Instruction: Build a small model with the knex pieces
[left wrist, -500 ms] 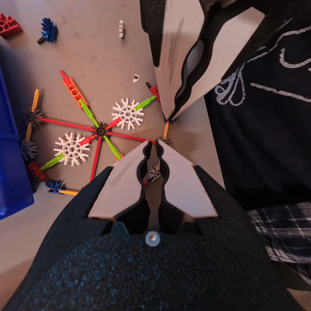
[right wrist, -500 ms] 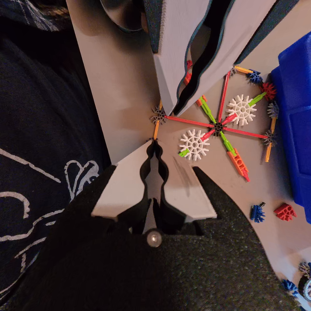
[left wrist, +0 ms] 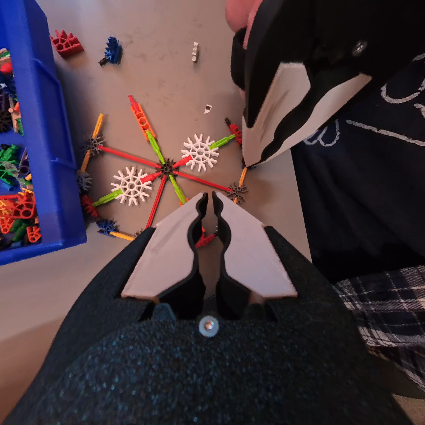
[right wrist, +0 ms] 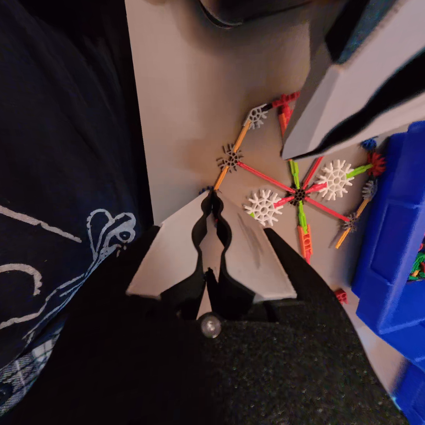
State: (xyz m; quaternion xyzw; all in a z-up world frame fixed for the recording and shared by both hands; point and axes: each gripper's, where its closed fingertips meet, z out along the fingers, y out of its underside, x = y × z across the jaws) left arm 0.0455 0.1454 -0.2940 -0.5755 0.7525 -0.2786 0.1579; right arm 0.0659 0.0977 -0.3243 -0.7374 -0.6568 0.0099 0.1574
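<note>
The left gripper (left wrist: 208, 195) was drawn back from the grey connector (left wrist: 236, 191), barely parted, empty; the right gripper (right wrist: 211, 195) was kept pinched on the blue connector (right wrist: 204, 190), centre frame.

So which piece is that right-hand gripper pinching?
Start at the flat toy wheel's dark hub and follow the long red rod to the grey connector near the table edge. The yellow rod from it ends in the right gripper, at a mostly hidden blue connector.

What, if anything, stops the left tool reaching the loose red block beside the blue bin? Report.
Probably nothing: the left tool hangs open above the rod wheel, and the red block lies bare on the table, apart from the blue bin.
</note>
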